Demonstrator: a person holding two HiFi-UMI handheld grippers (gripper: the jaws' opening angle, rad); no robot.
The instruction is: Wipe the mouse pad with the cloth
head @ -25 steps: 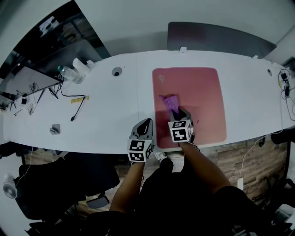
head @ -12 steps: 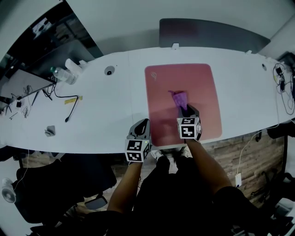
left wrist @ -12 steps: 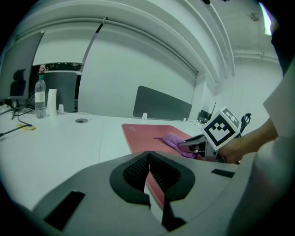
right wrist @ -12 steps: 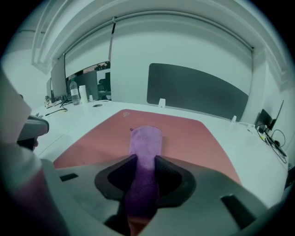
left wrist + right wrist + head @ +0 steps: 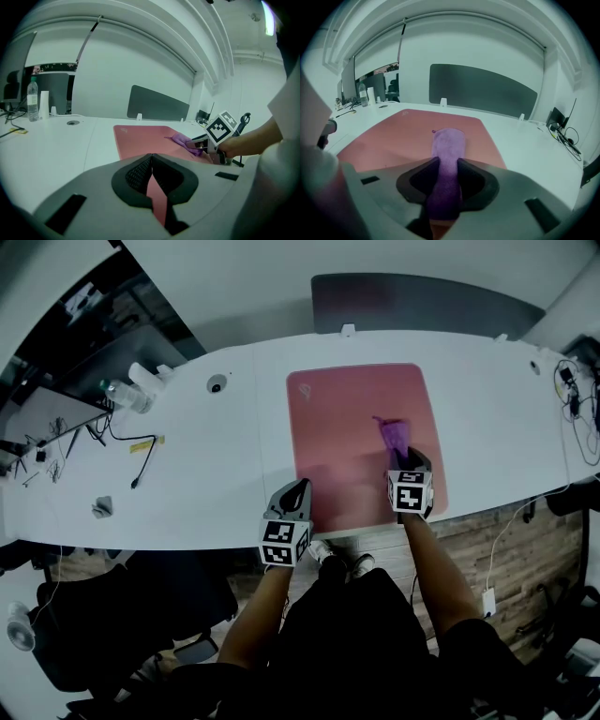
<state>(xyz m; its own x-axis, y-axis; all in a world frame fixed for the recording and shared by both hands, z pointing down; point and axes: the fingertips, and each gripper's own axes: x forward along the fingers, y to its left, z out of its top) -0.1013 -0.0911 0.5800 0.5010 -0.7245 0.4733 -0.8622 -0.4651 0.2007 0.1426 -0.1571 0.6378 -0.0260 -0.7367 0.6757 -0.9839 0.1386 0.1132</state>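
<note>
A long white worktop (image 5: 216,456) carries a pink mouse pad (image 5: 347,427) near its middle. The pad's near edge lies close to the worktop's near edge.

The right tool (image 5: 405,457) is clamped on a purple cloth (image 5: 392,432). In the right gripper view the cloth (image 5: 447,150) runs between the jaws of the tool (image 5: 446,180) and lies flat ahead on the pad. The cloth sits on the pad's right part, near the right edge. Bare pad lies open to the left and toward the far edge.

The left tool (image 5: 298,486) is at the pad's near left corner. In the left gripper view the tool (image 5: 151,173) has its jaws closed together with nothing between them.

Bare worktop lies on both sides of the pad. A water bottle (image 5: 122,392) and a black cable (image 5: 141,451) sit well apart at the left end, and more cables (image 5: 577,404) lie at the far right end. A dark panel (image 5: 422,301) stands behind the worktop's far edge.
</note>
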